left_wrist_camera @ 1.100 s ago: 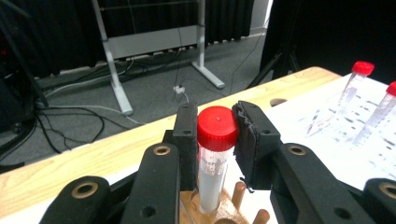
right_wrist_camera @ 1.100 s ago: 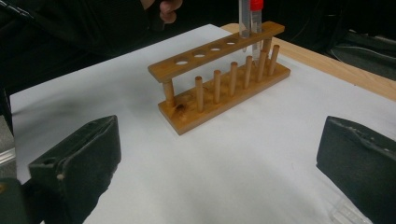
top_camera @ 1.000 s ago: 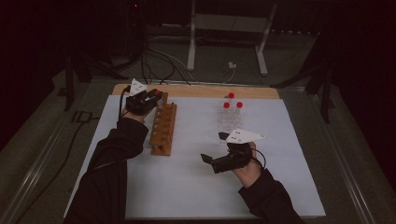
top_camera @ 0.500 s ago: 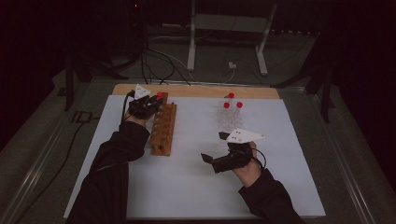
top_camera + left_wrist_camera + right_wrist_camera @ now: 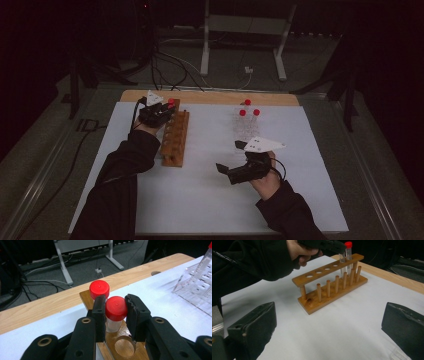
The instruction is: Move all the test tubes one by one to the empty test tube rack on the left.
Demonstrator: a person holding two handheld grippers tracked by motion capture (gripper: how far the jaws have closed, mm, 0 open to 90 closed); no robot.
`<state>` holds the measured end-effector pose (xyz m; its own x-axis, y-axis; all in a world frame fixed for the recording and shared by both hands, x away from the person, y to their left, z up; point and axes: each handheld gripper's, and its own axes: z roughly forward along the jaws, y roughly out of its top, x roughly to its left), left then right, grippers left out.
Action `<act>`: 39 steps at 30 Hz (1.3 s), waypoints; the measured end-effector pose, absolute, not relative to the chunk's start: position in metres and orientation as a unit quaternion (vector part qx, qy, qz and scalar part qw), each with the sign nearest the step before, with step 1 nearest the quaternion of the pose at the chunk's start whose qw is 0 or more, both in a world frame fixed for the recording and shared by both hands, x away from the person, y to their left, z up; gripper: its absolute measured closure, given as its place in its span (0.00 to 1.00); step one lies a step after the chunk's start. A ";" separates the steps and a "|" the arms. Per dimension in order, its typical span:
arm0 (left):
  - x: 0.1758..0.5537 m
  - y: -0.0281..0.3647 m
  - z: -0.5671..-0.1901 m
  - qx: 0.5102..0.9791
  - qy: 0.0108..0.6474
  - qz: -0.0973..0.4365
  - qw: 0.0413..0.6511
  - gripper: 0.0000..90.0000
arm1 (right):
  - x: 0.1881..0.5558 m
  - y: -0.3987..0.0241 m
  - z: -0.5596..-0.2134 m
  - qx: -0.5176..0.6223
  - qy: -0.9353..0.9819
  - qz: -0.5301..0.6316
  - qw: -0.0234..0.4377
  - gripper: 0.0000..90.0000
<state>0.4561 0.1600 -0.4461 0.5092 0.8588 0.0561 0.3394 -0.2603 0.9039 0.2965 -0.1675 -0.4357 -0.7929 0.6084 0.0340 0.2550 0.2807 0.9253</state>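
Observation:
A wooden tube rack (image 5: pixel 175 137) stands on the white mat, left of centre. My left gripper (image 5: pixel 167 107) is over its far end, shut on a red-capped tube (image 5: pixel 116 308) that stands in the rack's second hole. The left gripper (image 5: pixel 115 300) has its pads on either side of the cap. A second red-capped tube (image 5: pixel 99 288) stands just behind it in the end hole. My right gripper (image 5: pixel 229 157) lies low over the mat at centre right, open with nothing between its fingers. In the right gripper view (image 5: pixel 329 325) it faces the rack (image 5: pixel 329 287).
A clear plastic rack (image 5: pixel 245 127) with three red-capped tubes (image 5: pixel 247 102) stands at the back right of the mat. The wooden table edge (image 5: pixel 210 96) runs behind the mat. Cables and a metal stand lie on the floor beyond.
The left gripper has shifted a little over the rack's far end with the tube in it. The right gripper has not moved.

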 end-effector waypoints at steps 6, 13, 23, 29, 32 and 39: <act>0.452 0.162 -0.442 0.745 0.409 0.286 0.442 0.59 | 0.297 -0.172 -0.432 0.282 0.771 0.546 0.167 0.00; 0.436 0.173 -0.430 0.741 0.398 0.284 0.460 0.22 | 0.301 -0.179 -0.427 0.281 0.768 0.540 0.200 0.00; 0.390 0.183 -0.424 0.748 0.339 0.242 0.517 0.03 | 0.320 -0.200 -0.418 0.303 0.746 0.537 0.251 0.00; 0.362 0.185 -0.428 0.756 0.309 0.222 0.533 0.02 | 0.341 -0.216 -0.421 0.332 0.740 0.516 0.275 0.00; 0.350 0.184 -0.432 0.756 0.298 0.219 0.539 0.02 | 0.352 -0.224 -0.426 0.354 0.736 0.504 0.280 0.00; 0.334 0.182 -0.441 0.768 0.278 0.198 0.543 0.02 | 0.377 -0.238 -0.442 0.411 0.724 0.476 0.283 0.09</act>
